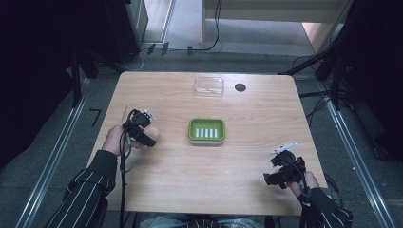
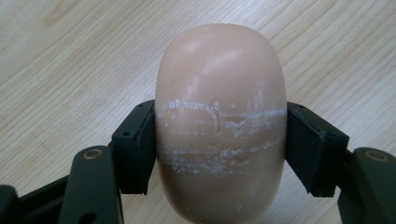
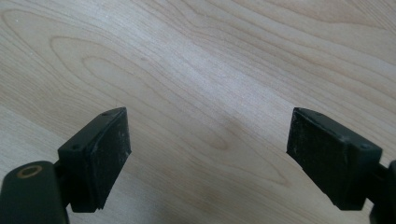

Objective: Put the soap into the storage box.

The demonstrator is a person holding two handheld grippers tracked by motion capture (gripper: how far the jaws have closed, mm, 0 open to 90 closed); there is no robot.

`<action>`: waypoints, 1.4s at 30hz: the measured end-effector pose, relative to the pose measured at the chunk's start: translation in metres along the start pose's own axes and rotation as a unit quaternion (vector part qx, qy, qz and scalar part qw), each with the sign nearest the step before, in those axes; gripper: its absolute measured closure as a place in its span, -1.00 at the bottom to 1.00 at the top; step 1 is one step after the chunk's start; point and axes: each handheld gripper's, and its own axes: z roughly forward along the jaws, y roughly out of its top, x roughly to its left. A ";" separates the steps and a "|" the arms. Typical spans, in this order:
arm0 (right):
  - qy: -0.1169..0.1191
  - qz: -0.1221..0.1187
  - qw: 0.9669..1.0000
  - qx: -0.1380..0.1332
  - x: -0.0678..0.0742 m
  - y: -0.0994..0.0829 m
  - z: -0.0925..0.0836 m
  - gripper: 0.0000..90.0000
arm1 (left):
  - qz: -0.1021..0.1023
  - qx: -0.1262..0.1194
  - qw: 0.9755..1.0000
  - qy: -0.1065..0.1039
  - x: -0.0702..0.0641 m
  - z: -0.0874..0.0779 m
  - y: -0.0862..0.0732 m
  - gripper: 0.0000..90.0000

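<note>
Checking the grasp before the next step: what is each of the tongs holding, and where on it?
The left tongs clamp the soap across its middle. The right tongs are open, holding nothing.

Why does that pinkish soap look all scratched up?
The smooth peach-pink oval soap bar has whitish scuff lines across its middle, level with where the left hand-held gripper clamps it. They look like rub marks from gripping. The green plastic soap dish sits straight on the wooden table.

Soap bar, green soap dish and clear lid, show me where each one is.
soap bar [image 2: 220, 116], left gripper view, on its scratched middle band between the jaws.
green soap dish [image 1: 192, 130], high view, on its left rim.
clear lid [image 1: 208, 86], high view, on its flat top.
</note>
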 end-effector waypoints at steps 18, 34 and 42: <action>0.000 0.001 1.000 0.001 0.000 0.000 0.000 -0.68 | 0.009 -0.018 1.000 -0.001 -0.004 -0.008 0.007 -0.26; -0.001 0.001 1.000 0.003 0.001 0.001 0.001 -0.68 | 0.008 -0.035 0.999 -0.003 0.000 -0.013 0.015 -0.26; -0.002 0.002 1.000 0.004 0.001 0.001 0.001 -0.69 | 0.009 -0.046 0.999 -0.004 0.001 -0.018 0.017 -0.26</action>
